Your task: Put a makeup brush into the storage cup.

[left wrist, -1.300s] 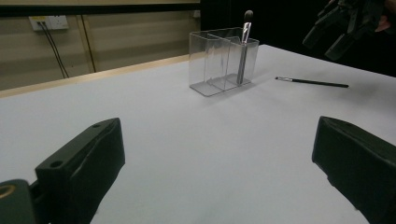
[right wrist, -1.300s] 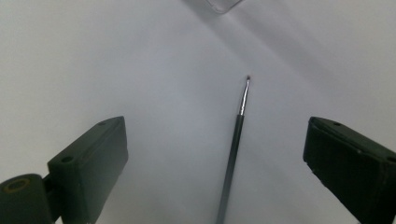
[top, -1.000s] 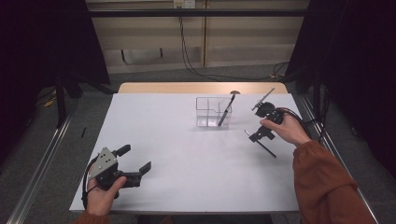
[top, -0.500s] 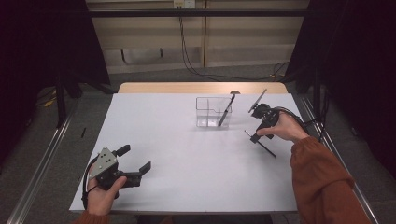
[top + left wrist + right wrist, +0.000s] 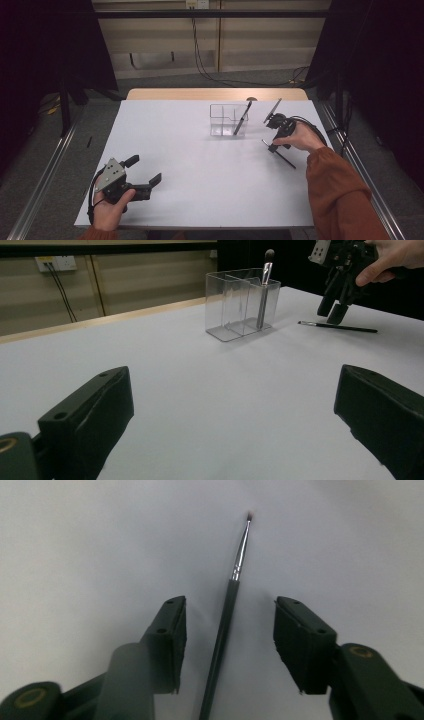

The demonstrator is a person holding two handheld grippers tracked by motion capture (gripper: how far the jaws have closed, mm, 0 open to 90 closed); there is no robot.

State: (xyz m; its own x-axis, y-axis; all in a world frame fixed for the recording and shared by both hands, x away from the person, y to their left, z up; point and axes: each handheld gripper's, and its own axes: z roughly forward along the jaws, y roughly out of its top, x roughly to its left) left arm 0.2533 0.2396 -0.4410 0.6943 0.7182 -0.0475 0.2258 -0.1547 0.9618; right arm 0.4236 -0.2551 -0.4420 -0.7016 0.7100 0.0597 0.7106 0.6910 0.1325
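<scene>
My right tongs (image 5: pixel 227 645) have just been closing astride the thin brush (image 5: pixel 223 630) lying flat on the desk right of the clear organiser (image 5: pixel 228 120), pads not yet touching; next: pinch and lift; left tongs (image 5: pixel 235 430) idle wide.

In your right gripper view, the thin brush (image 5: pixel 223 630) runs off the bottom edge, so its handle end stays unseen, and its tip is too small to tell the bristle shape. In your left gripper view, both jaws of the left gripper (image 5: pixel 235 425) are cut by the lower edge. From above, the clear organizer (image 5: pixel 228 120) shows its dividers too faintly to count.
</scene>
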